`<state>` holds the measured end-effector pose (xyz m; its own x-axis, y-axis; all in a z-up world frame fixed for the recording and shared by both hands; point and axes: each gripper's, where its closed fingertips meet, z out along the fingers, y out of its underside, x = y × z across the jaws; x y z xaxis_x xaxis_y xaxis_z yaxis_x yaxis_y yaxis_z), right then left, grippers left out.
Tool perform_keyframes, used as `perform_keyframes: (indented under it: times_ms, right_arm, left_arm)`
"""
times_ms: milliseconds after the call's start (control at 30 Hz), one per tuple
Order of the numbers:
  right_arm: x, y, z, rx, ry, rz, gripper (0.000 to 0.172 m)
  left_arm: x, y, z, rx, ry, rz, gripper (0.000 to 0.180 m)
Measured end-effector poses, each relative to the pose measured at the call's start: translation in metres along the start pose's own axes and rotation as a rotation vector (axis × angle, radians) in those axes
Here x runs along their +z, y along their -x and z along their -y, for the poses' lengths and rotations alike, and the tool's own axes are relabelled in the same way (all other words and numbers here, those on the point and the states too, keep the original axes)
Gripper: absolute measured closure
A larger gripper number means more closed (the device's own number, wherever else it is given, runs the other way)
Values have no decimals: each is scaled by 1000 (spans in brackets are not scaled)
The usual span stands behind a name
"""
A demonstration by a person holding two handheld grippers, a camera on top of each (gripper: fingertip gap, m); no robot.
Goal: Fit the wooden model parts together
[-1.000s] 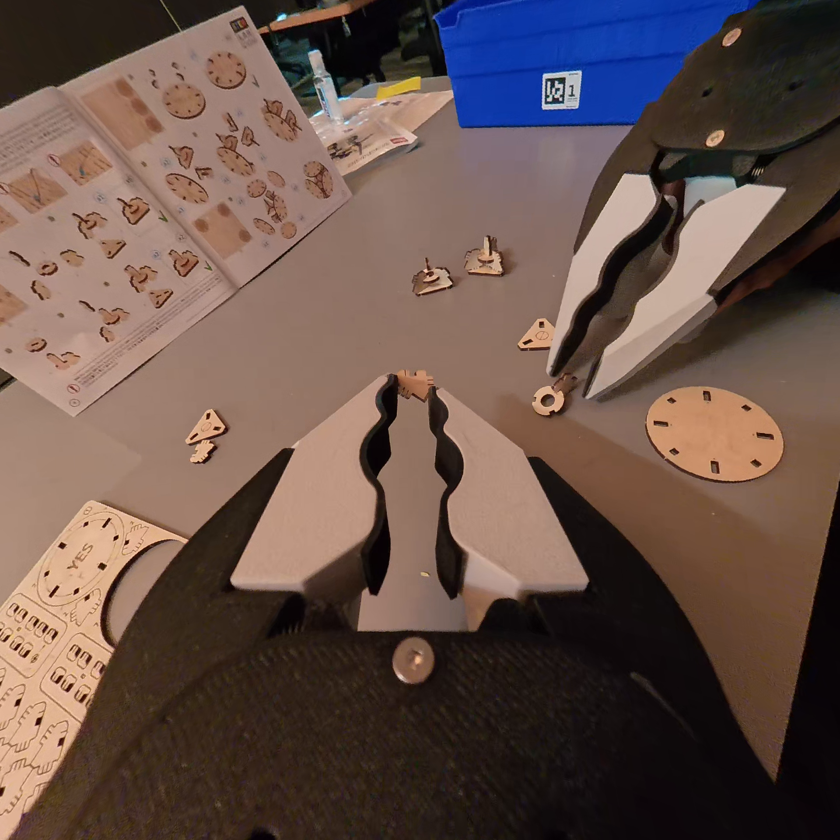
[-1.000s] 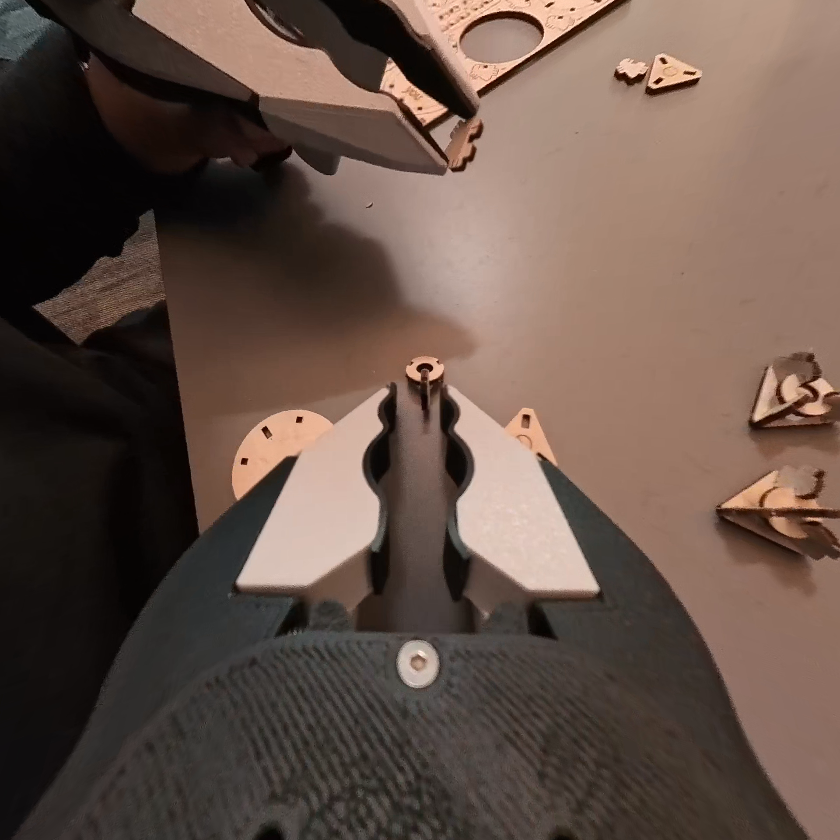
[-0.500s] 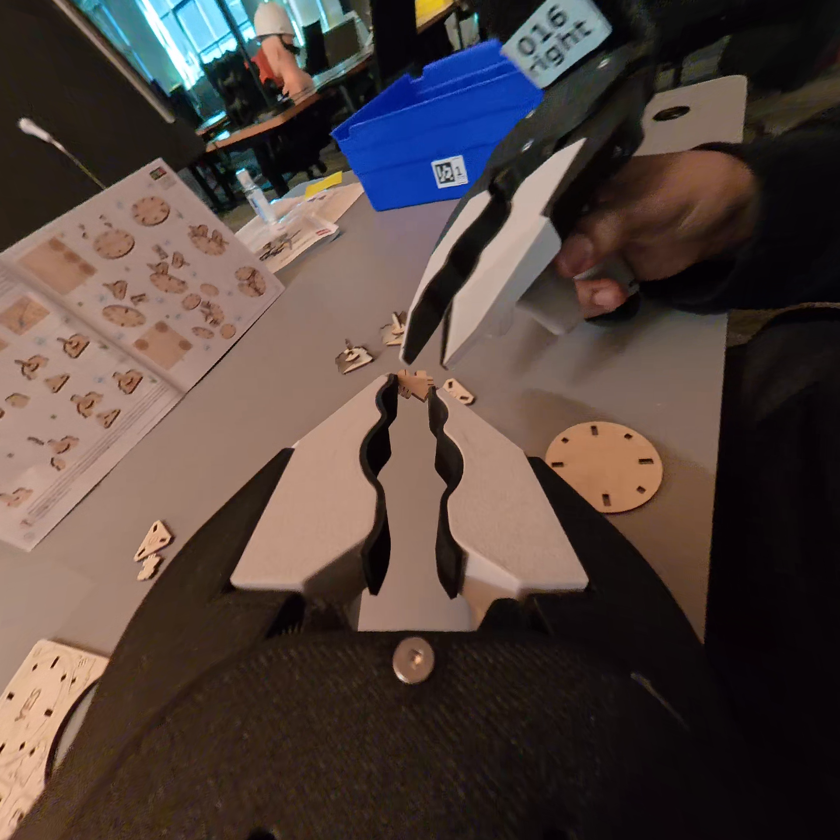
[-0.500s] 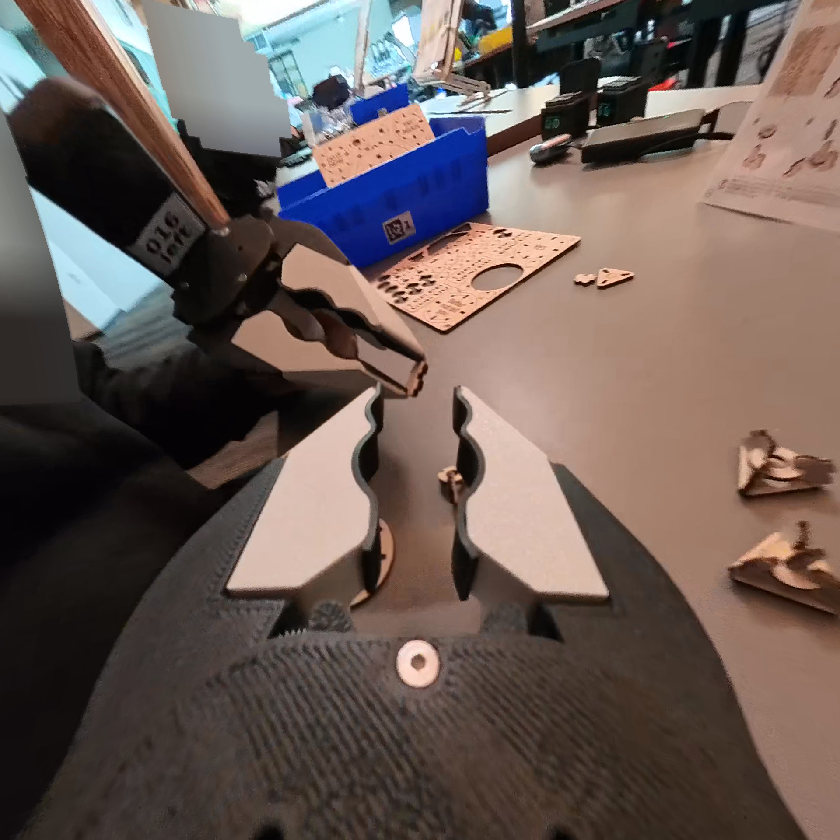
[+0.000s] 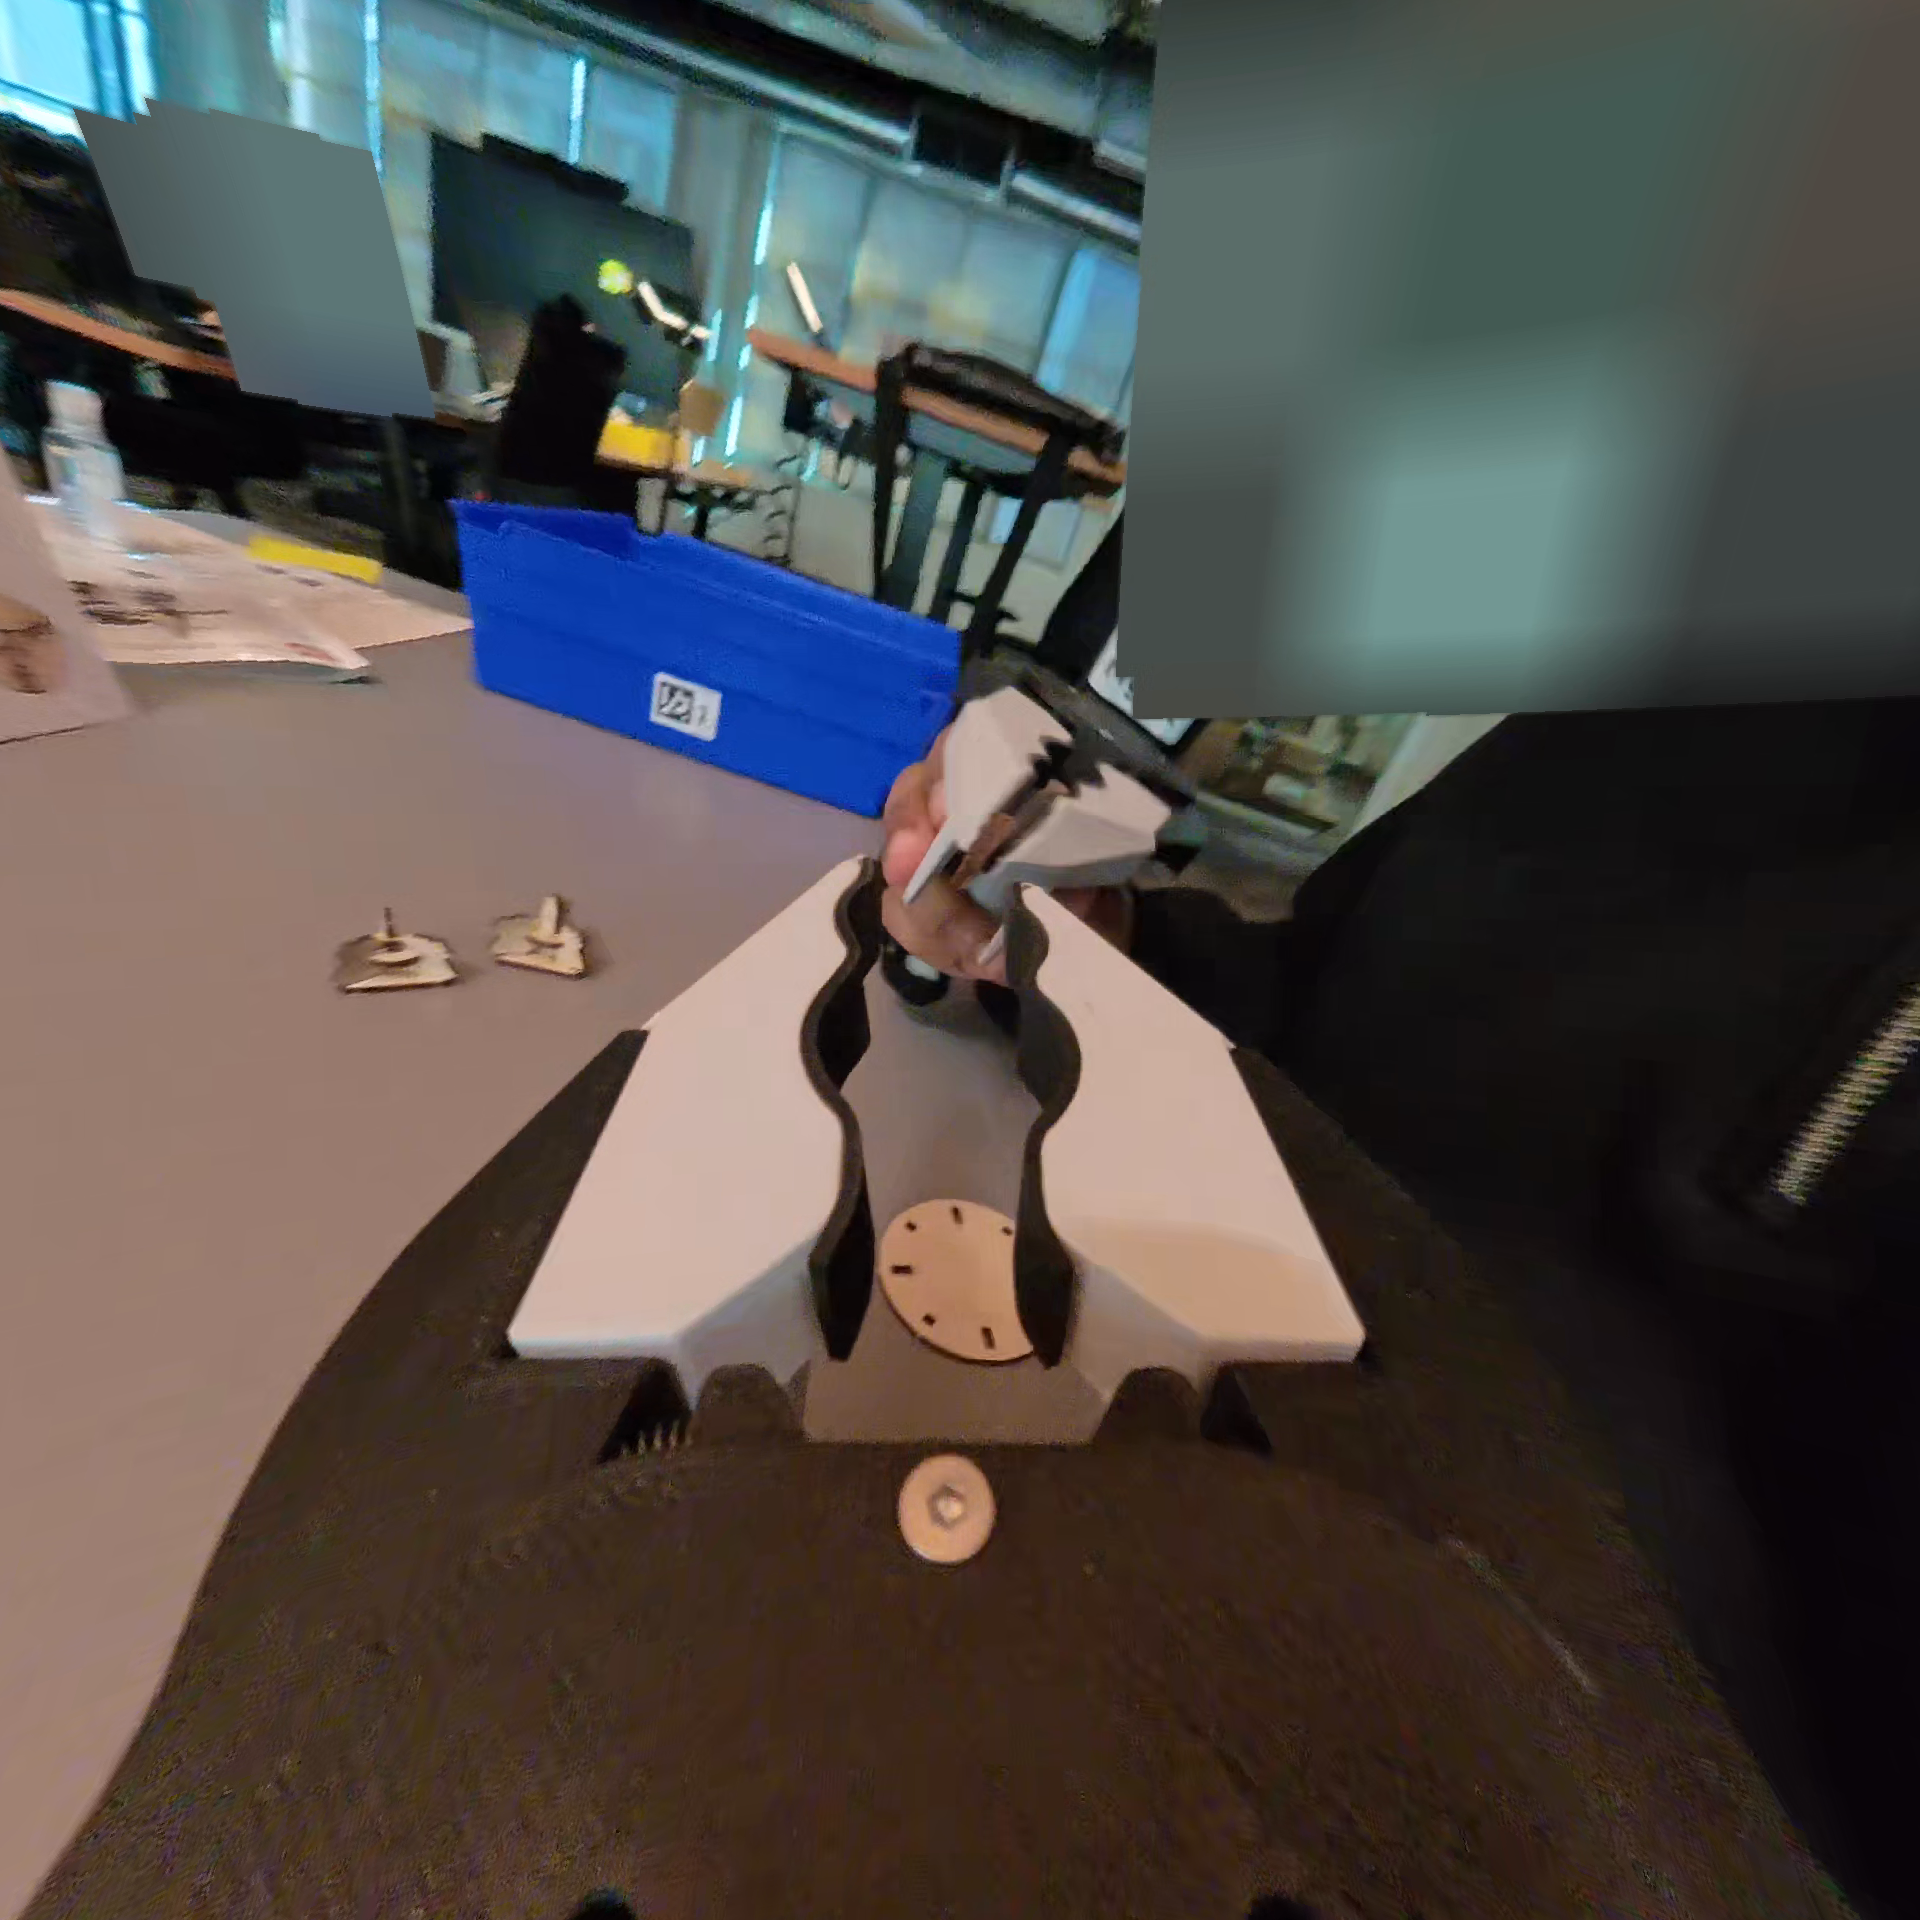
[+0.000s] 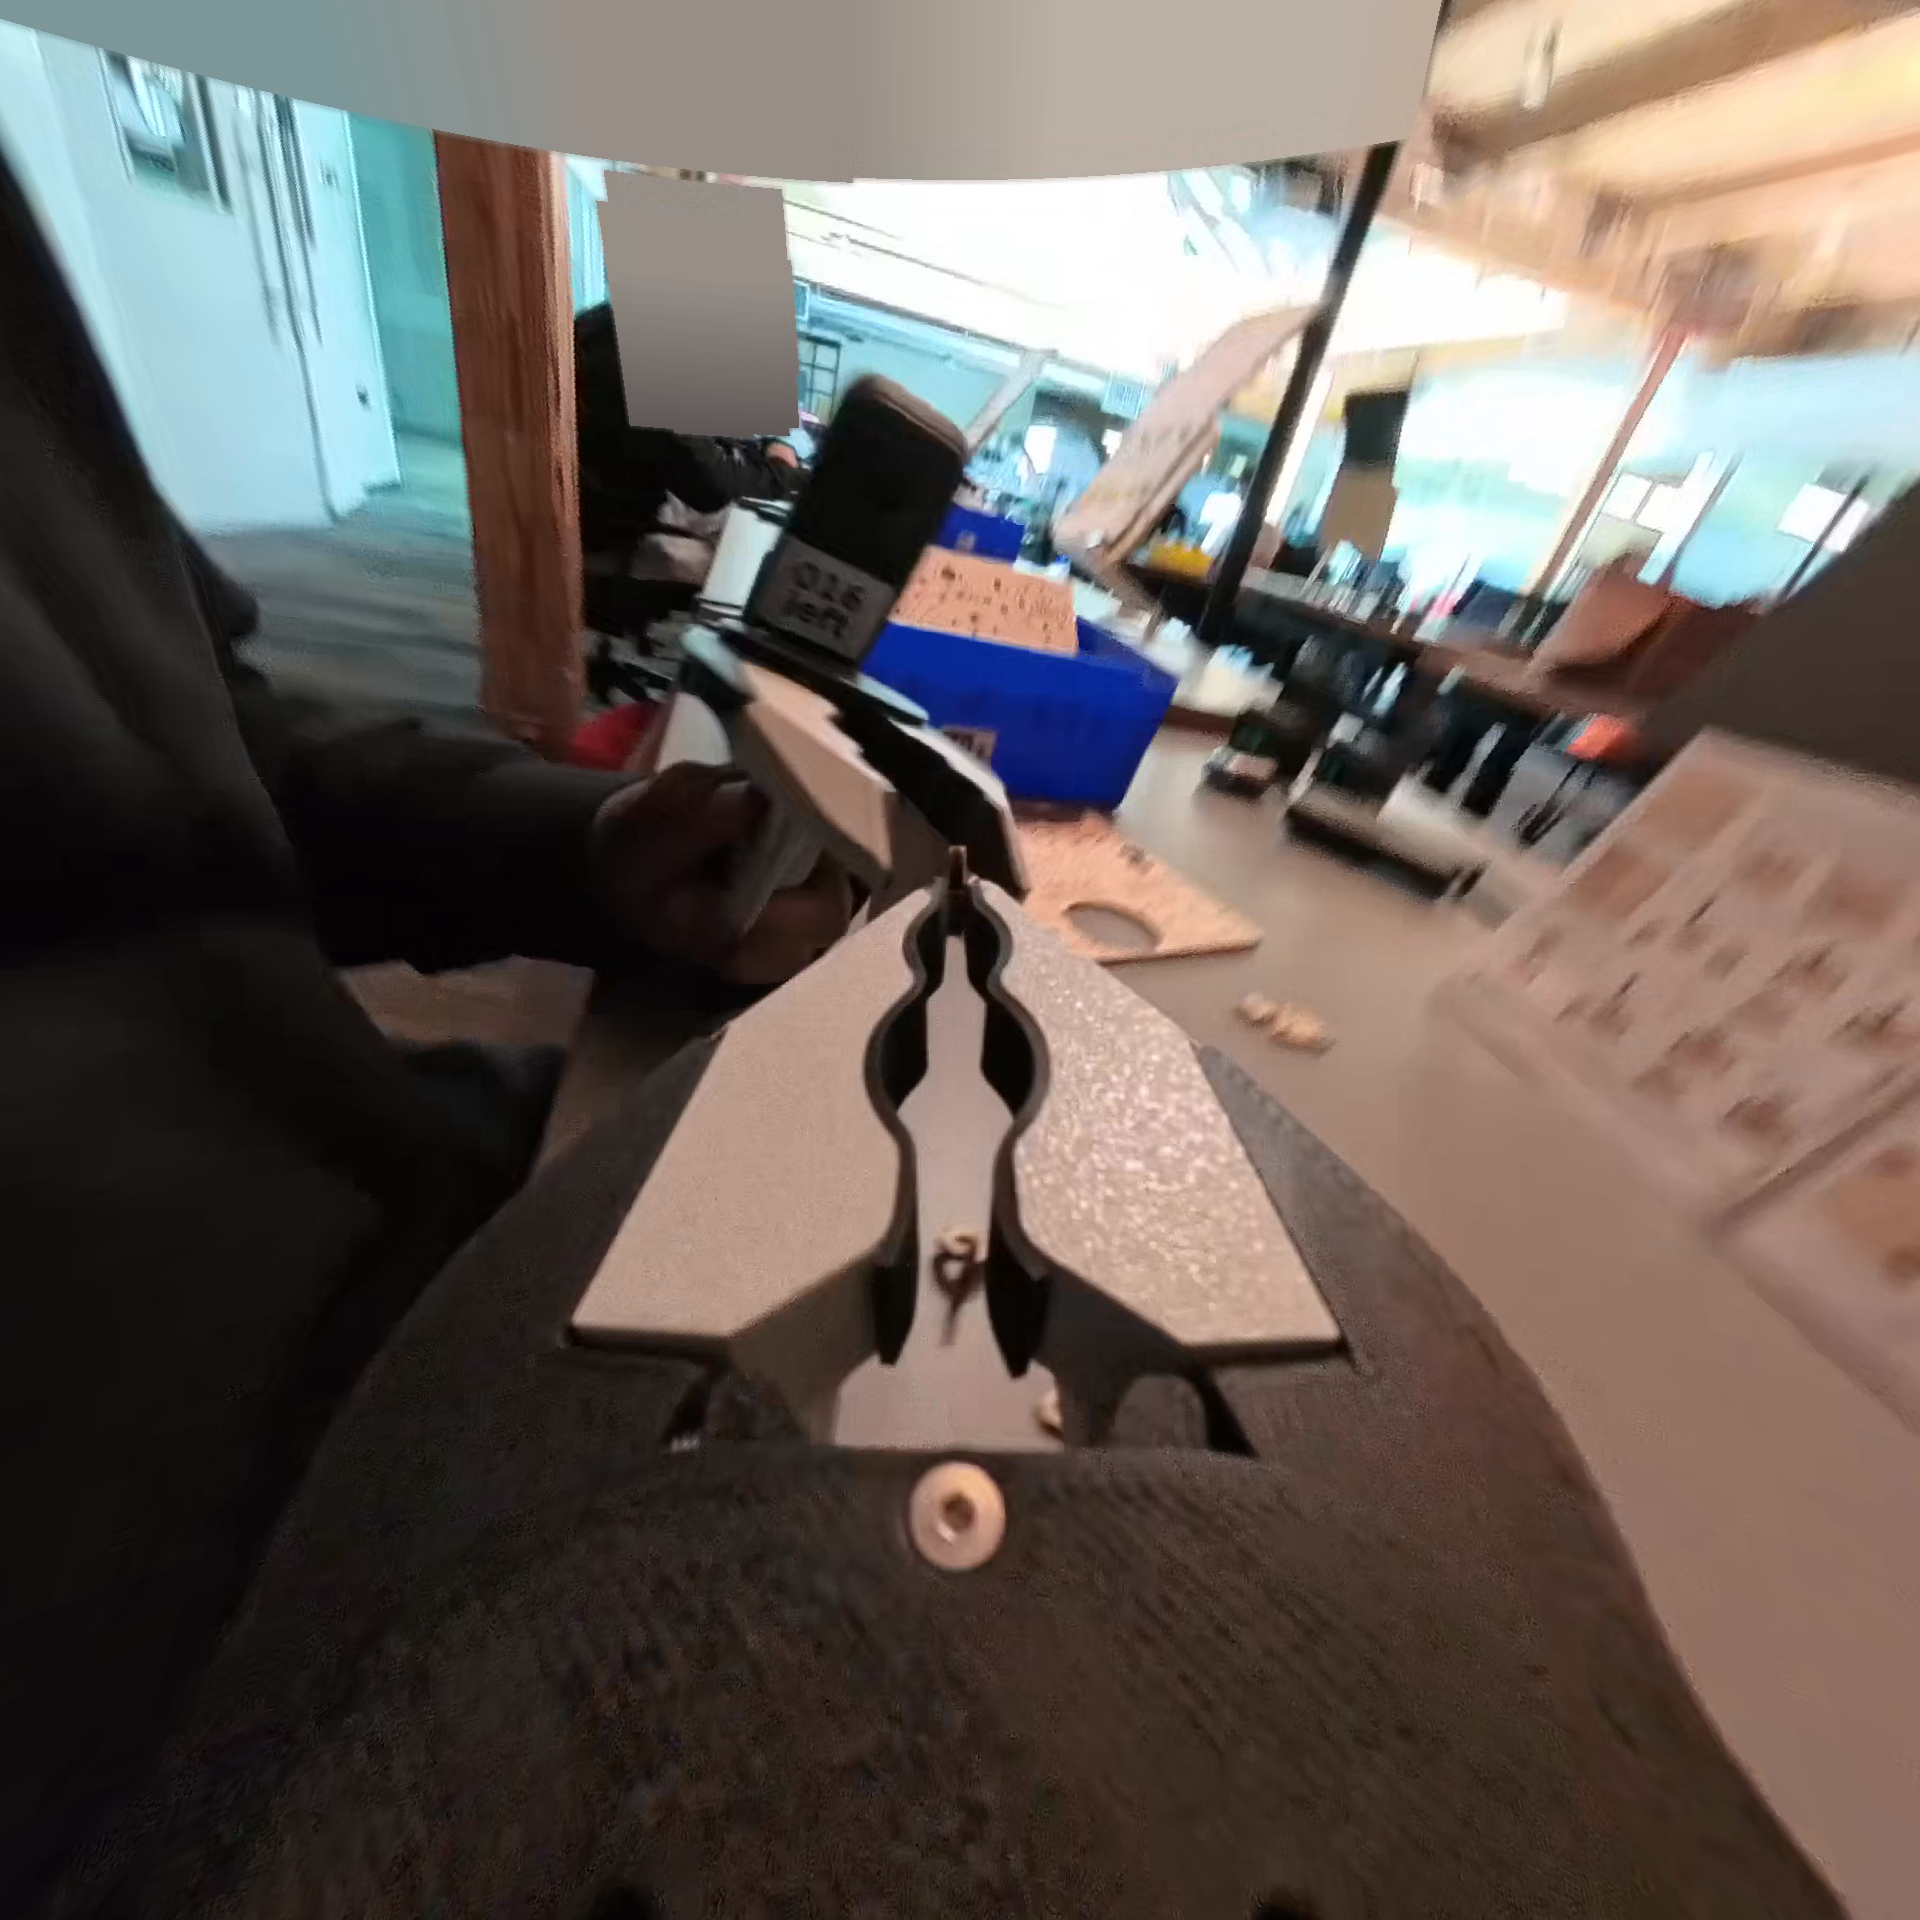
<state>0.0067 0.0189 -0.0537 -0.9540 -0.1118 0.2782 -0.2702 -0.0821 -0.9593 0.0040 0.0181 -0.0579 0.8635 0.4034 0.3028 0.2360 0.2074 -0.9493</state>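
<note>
Though blurred, right gripper (image 6: 957, 902) fingers pinch a wooden sliver (image 6: 956, 883) (thin)

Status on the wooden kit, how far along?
Looks done: two small wooden assemblies stand on the table. In hand: right gripper pinches a thin wooden piece; left gripper is open, empty. Remaining: slotted disc, ring piece and loose bits lie unassembled.

The desk (image 5: 260, 852) looks smooth and matt grey. The thin disc (image 5: 951, 1278) and the small pieces (image 5: 395, 951) are pale raw wood, laser-cut. The bin (image 5: 707, 644) is glossy blue plastic. The fingers (image 6: 1132, 1153) are grainy matt grey plastic, their pads black.
</note>
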Motion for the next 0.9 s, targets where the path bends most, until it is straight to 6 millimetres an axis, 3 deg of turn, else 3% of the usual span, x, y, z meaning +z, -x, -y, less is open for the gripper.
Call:
perform_keyframes:
  times_ms: [167, 233, 433, 700, 833, 900]
  right_arm:
    - [-1, 7, 5, -683, 9, -224, 171]
    - [1, 12, 2, -778, 13, -239, 172]
    - [1, 16, 2, -703, 2, -199, 172]
    - [4, 13, -1, -174, -34, -44, 171]
    - [4, 14, 0, -60, -63, -5, 170]
    - [3, 12, 0, -56, -67, -15, 160]
  left_arm:
    - [1, -11, -3, 22, 15, -61, 161]
    - [3, -12, -6, 26, 28, -66, 161]
    - [1, -14, -2, 32, 5, -72, 162]
    - [1, -15, -3, 2, 3, -92, 175]
    - [1, -15, -1, -34, -8, -113, 180]
    - [-1, -12, 1, -55, -21, -107, 179]
